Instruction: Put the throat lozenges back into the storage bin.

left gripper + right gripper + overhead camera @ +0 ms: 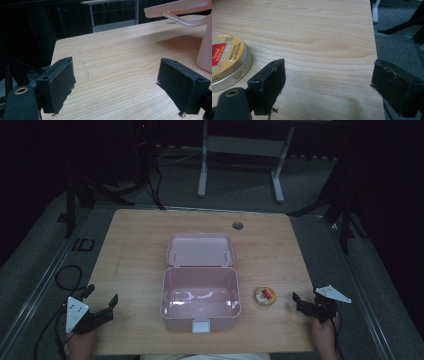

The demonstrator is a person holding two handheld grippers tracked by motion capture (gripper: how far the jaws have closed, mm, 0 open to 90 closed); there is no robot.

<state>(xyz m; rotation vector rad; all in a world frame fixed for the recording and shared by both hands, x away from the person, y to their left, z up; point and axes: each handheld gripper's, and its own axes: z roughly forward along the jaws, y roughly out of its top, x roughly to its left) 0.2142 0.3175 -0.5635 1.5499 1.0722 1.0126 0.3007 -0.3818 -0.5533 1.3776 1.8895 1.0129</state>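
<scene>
A pink plastic box (200,296) stands open in the middle of the wooden table (140,235), its lid (200,249) laid back behind it and a white latch at its front. The box's wall (206,52) and lid edge show at the right of the left gripper view. A small round gold tin (265,296) with a red label sits just right of the box; it appears at the left as the tin (227,60) in the right gripper view. My left gripper (102,297) rests open near the front left corner. My right gripper (306,299) is open at the front right, beside the tin.
The table's right edge (375,50) runs close to my right gripper, with grey floor beyond. A cable hole (237,225) sits near the table's far edge. A white desk frame (240,155) and dark stands are behind the table. Cables lie on the floor at left.
</scene>
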